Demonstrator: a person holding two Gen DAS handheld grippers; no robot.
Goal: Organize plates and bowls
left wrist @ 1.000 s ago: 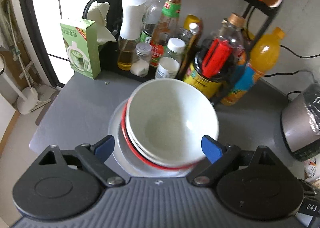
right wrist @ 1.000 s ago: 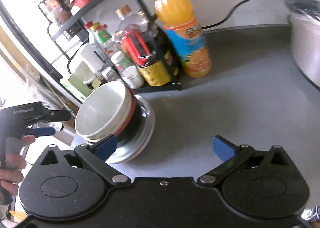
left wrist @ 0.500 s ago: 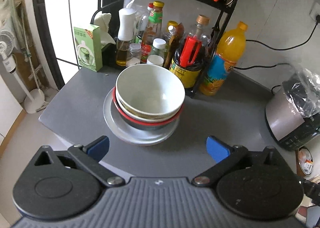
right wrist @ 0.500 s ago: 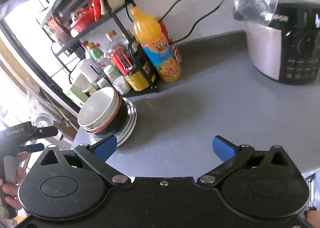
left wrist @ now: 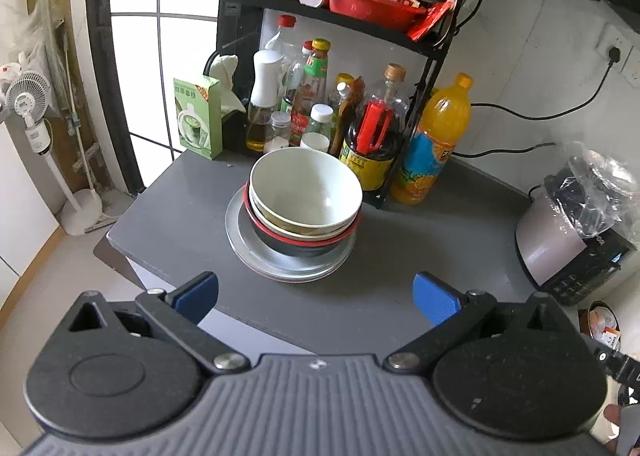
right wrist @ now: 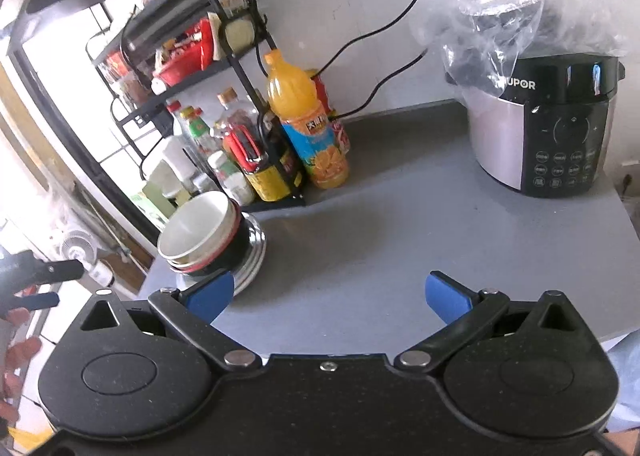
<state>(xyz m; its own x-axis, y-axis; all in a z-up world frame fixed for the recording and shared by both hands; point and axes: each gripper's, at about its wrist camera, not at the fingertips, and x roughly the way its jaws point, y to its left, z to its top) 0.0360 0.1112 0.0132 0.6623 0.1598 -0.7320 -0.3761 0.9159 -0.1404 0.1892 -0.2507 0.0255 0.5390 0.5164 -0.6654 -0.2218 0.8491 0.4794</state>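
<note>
Left wrist view: left gripper (left wrist: 316,298), jaws spread wide and empty. A second ago the white bowl (left wrist: 306,188) filled the gap between the blue pads; now the gripper sits pulled back and higher, and the whole stack shows ahead of the jaws, apart from them. Stack, top to bottom: white bowl, a second pale bowl, red-rimmed black bowl (left wrist: 304,242), metal plates (left wrist: 256,256), all nested on the grey surface (left wrist: 440,240) just before the condiment rack (left wrist: 432,68). Judged: stacking done, hand retreating.

Right wrist view: right gripper (right wrist: 328,296), jaws likewise wide apart, holding nothing. It too has drawn away; the stack now lies small at far left, just beyond the left pad, not between the jaws. Rice cooker (right wrist: 552,136) at right, well apart.
</note>
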